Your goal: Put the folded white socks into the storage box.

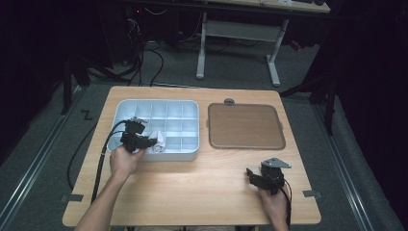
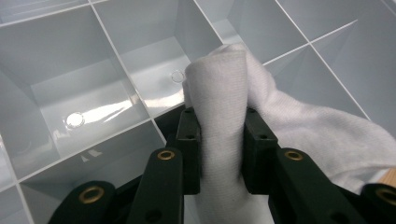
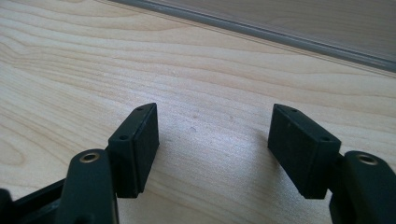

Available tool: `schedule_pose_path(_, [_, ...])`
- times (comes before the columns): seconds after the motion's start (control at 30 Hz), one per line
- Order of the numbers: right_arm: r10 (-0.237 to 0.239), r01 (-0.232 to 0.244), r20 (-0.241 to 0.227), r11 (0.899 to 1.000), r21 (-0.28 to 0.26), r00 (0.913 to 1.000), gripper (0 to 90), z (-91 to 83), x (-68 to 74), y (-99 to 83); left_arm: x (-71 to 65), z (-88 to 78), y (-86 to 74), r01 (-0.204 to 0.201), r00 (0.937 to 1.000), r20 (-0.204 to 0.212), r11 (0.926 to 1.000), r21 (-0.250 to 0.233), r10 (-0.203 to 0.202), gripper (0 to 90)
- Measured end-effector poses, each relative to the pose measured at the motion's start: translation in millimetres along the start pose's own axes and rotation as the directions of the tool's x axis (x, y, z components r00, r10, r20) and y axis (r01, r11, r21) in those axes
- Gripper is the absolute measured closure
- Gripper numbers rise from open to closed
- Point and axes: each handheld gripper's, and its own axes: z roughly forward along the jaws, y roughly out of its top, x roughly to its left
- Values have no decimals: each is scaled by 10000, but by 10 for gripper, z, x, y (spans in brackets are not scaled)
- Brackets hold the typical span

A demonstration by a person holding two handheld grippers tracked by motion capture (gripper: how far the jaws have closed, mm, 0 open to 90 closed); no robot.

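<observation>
White cloth (image 1: pixel 159 142) is carried over the compartment tray (image 1: pixel 192 108) by the left gripper (image 1: pixel 150 142), high view. Rolled cloth (image 2: pixel 223 116) is pinched between its pads (image 2: pixel 189 140), apparently for stowing. Right gripper (image 3: pixel 212 149) is held wide and unloaded over the table (image 3: pixel 70 60).

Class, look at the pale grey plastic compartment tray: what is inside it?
Inside the pale grey plastic compartment tray a rolled white cloth is pinched by the left tool. Other visible compartments look empty; the cloth covers whatever lies beneath it.
</observation>
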Motion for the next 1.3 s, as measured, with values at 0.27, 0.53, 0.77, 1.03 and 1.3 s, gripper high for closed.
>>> schedule_pose_path(0.27, [-1,1,-1,10000,0,10000,341,0,0,0,-3,17,-20,-177,9997,-152,9998,56,178,726])
schedule_pose_path(0.53, [-1,1,2,10000,2,10000,342,0,0,0,-20,45,-66,-619,9972,-402,9980,141,624,726])
schedule_pose_path(0.77, [7,-7,5,10000,-4,10000,342,0,1,0,-77,118,-152,-1458,9848,-894,9885,404,1489,729])
schedule_pose_path(1.03, [16,-16,5,10000,-5,10000,342,0,0,0,-91,180,-188,-1688,9775,-1134,9820,844,1777,731])
schedule_pose_path(1.3, [8,-8,1,10000,-3,10000,342,0,0,0,-92,192,-177,-1557,9788,-1175,9821,1059,1678,723])
